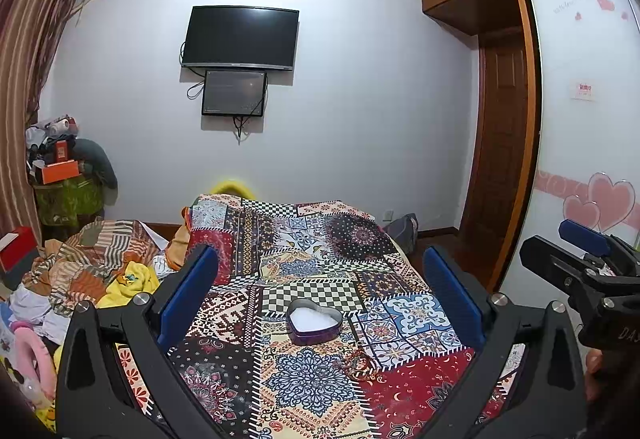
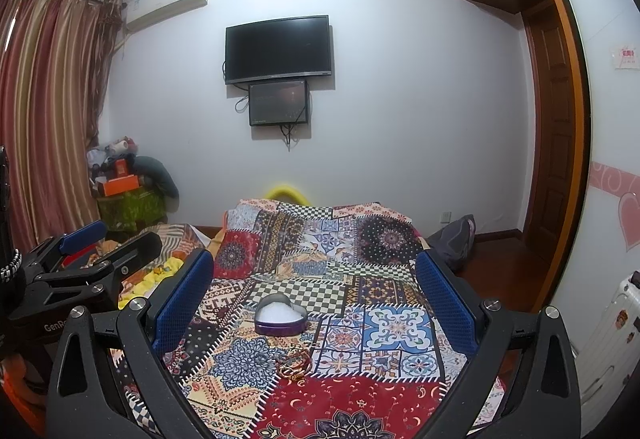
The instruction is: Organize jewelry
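Observation:
A purple heart-shaped tin [image 1: 314, 321] [image 2: 280, 315] with a white lining lies open on the patchwork bedspread [image 1: 304, 239] [image 2: 320, 239]. Just in front of it, to the right, is a small tangle of red and gold bracelets and beads [image 1: 360, 361] [image 2: 294, 361]. My left gripper [image 1: 320, 255] hovers open above the bed, short of the tin, with nothing between its blue pads [image 1: 192, 291]. My right gripper [image 2: 314, 257] is likewise open and empty. Each one shows at the edge of the other's view: the right gripper [image 1: 560, 243] and the left gripper [image 2: 108, 239].
A heap of clothes and blankets [image 1: 80, 271] lies left of the bedspread. A TV [image 1: 240, 37] hangs on the far wall. A wardrobe with a sliding door [image 1: 580, 99] stands to the right, a grey bag [image 2: 456, 239] on the floor and a white suitcase [image 2: 608, 319] beside it.

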A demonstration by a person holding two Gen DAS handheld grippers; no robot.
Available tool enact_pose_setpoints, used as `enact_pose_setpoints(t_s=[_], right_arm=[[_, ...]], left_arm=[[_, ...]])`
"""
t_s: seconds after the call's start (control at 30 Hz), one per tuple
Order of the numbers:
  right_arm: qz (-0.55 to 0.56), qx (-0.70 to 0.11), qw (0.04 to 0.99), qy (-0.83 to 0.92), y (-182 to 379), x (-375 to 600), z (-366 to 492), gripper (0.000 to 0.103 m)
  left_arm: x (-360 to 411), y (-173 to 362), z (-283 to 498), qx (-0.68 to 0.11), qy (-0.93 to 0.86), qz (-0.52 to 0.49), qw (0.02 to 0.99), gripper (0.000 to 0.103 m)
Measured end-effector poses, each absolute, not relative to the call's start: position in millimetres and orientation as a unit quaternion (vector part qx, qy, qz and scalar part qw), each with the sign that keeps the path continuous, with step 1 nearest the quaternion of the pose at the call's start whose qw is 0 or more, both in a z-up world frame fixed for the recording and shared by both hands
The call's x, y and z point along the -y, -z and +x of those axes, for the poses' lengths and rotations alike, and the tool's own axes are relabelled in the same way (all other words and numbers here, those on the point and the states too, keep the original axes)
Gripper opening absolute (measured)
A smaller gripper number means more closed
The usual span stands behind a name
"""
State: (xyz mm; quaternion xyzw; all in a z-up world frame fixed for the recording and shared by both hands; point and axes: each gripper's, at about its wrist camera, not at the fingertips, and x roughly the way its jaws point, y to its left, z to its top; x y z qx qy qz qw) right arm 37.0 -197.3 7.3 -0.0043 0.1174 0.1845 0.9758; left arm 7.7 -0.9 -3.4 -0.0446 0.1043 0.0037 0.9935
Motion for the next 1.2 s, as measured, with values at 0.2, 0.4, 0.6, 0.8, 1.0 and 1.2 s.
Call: enact_pose_setpoints(t_s=[0.2,0.4,0.6,0.8,1.0,1.2], right_arm=[[-0.005,-0.119,0.976,-0.184,-7,198,37,0.1],[-0.003,-0.124,0.975,-0.184,-5,198,41,0.1],[-0.003,-0.133,0.974,-0.185,-3,198,48,0.1],[-0.003,-0.146,0.972,-0.181,4,198,57,0.1],[-0.003,-0.178,0.97,-0.166,20,200,78,0.1],[-0.011,-0.231,0.962,-0.145,51,207,109,0.1]], left_arm=[[2,5,11,-0.107,-0.003,-0.046,0.993,0.103],[2,8,17,-0.113,-0.003,-0.048,0.992,0.103],[0,12,24,-0.118,-0.003,-0.047,0.992,0.103],[-2,20,37,-0.132,-0.006,-0.046,0.99,0.103],[-10,38,64,-0.173,-0.014,-0.051,0.984,0.103],[-27,73,99,-0.236,-0.025,-0.059,0.97,0.103]])
